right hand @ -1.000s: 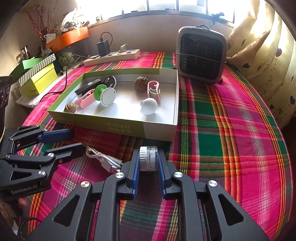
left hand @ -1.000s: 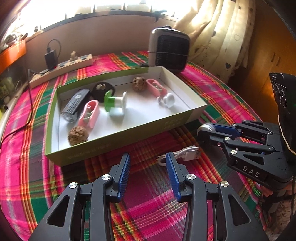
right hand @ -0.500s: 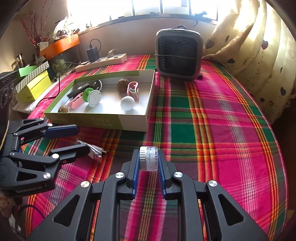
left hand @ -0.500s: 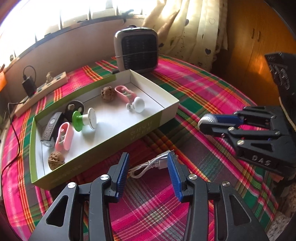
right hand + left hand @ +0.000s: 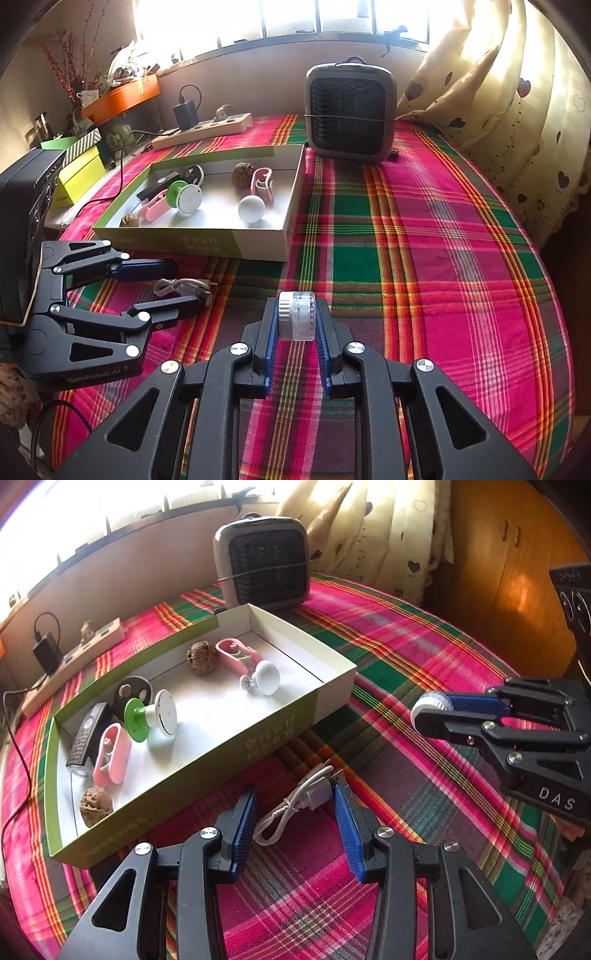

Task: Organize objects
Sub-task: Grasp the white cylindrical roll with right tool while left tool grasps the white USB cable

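Observation:
A green-and-white open box [image 5: 332, 701] [image 5: 258, 243] lies on the plaid tablecloth and holds walnuts, pink clips, white knobs and a black remote. A coiled white USB cable [image 5: 303, 801] [image 5: 184, 286] lies on the cloth in front of the box. My left gripper [image 5: 299, 812] [image 5: 173, 288] is open, with its fingers on either side of the cable. My right gripper [image 5: 296, 321] [image 5: 430, 710] is shut on a small clear round jar with a silver lid [image 5: 296, 314], held above the cloth to the right of the cable.
A grey heater [image 5: 264, 563] [image 5: 351, 110] stands behind the box. A power strip with a charger [image 5: 74, 653] [image 5: 207, 127] lies at the back left. Green boxes [image 5: 79, 166] and an orange shelf sit at the far left. Curtains hang at the right.
My left gripper has moved forward and swung so that the cable now lies between its fingers. My right gripper has pulled back from the box, still holding the jar.

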A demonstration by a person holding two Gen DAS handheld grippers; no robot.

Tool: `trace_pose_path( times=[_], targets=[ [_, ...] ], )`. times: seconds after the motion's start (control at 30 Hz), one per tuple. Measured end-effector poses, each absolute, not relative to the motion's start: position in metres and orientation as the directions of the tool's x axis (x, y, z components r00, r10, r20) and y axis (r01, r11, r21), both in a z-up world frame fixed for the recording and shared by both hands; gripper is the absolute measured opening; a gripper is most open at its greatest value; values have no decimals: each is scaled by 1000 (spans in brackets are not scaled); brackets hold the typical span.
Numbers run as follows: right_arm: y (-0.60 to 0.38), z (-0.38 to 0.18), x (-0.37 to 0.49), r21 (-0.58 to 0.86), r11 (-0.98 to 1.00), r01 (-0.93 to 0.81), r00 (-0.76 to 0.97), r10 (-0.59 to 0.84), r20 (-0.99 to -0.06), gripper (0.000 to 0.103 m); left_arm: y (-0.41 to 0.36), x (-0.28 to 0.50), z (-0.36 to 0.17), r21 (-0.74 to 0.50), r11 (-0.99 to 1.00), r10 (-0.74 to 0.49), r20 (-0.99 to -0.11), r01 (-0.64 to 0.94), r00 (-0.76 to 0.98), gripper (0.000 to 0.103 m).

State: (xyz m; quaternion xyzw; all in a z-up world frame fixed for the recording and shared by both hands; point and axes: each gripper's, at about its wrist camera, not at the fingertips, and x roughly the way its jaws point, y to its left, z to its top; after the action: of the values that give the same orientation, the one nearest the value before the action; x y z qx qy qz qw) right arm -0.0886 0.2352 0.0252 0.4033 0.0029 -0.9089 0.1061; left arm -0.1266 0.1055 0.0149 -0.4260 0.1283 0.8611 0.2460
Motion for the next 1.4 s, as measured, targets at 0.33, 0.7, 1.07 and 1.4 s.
trace_pose_path(
  times=[0.33,0.7,1.07,1.4],
  targets=[
    [235,21,-91,91,-975,201,-646,-201,-737,20,106,-127,16,1,-857,312,-796,-516,-519,24],
    [236,21,-90,95,-975,202,-643,-205,-738,20,109,-125,17,-12,-858,317,-798,-513,-512,17],
    [236,21,-89,97,-974,204,-641,-208,-739,20,111,-123,16,-9,-865,309,-797,-501,-519,17],
    [233,22,-88,93,-974,208,-645,-208,-735,20,107,-121,19,-23,-871,316,-790,-490,-525,17]
  ],
)
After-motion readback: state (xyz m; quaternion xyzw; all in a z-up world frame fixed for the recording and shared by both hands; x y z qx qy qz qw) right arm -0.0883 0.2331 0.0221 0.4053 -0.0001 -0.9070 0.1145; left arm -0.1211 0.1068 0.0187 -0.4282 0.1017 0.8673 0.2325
